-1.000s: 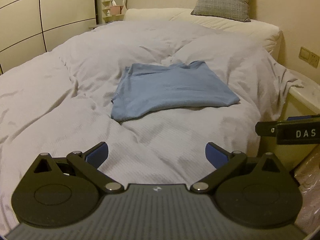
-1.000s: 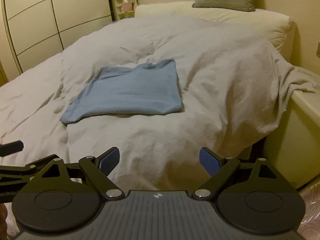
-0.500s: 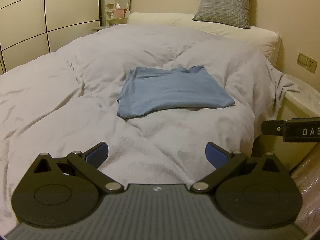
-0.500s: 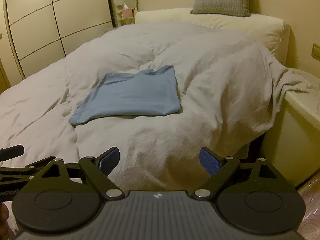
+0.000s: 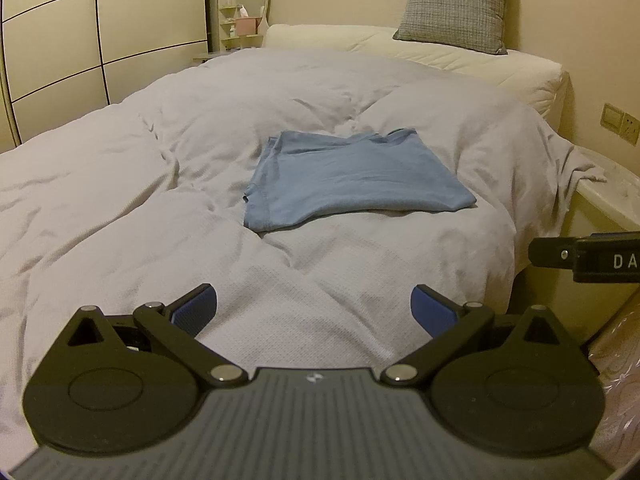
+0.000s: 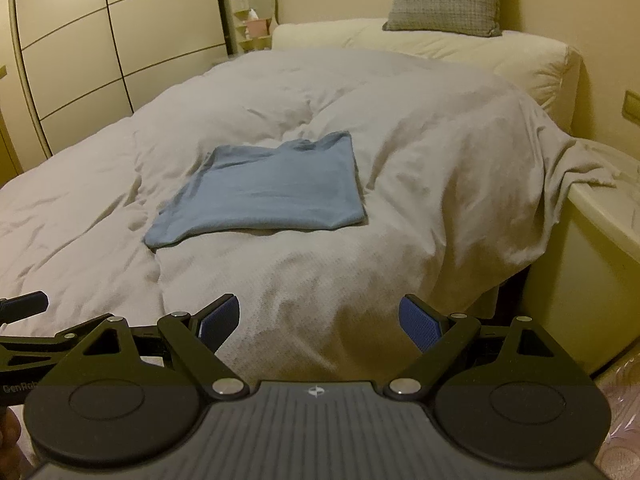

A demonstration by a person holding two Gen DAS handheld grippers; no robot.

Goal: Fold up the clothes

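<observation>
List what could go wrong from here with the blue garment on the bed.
1. The blue garment lies on a soft, rumpled duvet, so a pinch may catch bedding too.
2. Its far edge is bunched, so another fold could come out uneven.
3. Both the left gripper and right gripper are open and well short of it.

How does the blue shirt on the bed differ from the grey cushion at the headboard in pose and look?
The blue shirt lies flat and folded on the duvet; the grey cushion stands propped upright against the wall. The shirt is plain blue with soft wrinkles; the cushion is grey with a fine check weave. The shirt sits mid-bed, nearer both open grippers, the left gripper and the right gripper; the cushion is at the far end. Neither is being touched.
</observation>
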